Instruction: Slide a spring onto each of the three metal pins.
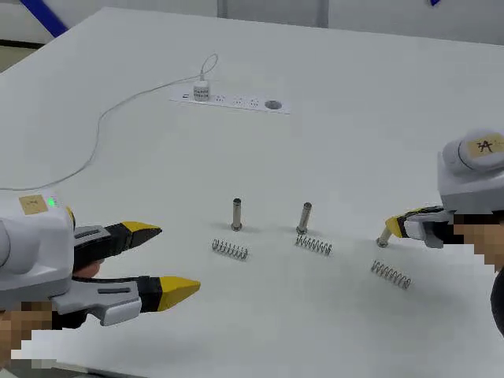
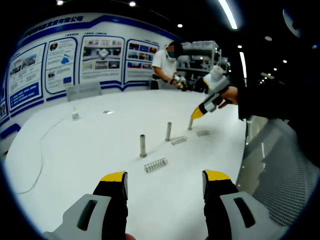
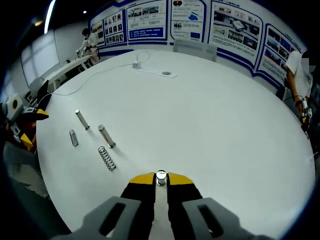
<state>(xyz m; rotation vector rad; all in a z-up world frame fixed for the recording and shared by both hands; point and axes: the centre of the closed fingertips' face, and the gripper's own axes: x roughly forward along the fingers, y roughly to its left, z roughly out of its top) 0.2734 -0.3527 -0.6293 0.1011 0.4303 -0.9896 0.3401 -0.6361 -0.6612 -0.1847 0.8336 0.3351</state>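
Three short metal pins stand in a row on the white table: the left pin (image 1: 236,214), the middle pin (image 1: 304,217) and the right pin (image 1: 383,239). A loose spring lies in front of each: left spring (image 1: 230,249), middle spring (image 1: 313,245), right spring (image 1: 390,275). My right gripper (image 1: 392,228) is shut on the top of the right pin (image 3: 161,175), which shows between its yellow tips (image 3: 161,182). My left gripper (image 1: 168,260) hovers open and empty, low at the left, well short of the left pin (image 2: 143,146) and its spring (image 2: 155,164).
A white power strip (image 1: 228,101) with a plugged adapter and a long cable (image 1: 98,126) lies at the back of the table. A person (image 2: 165,62) stands far behind the table. A perforated metal panel (image 2: 280,165) lies beyond the table's edge.
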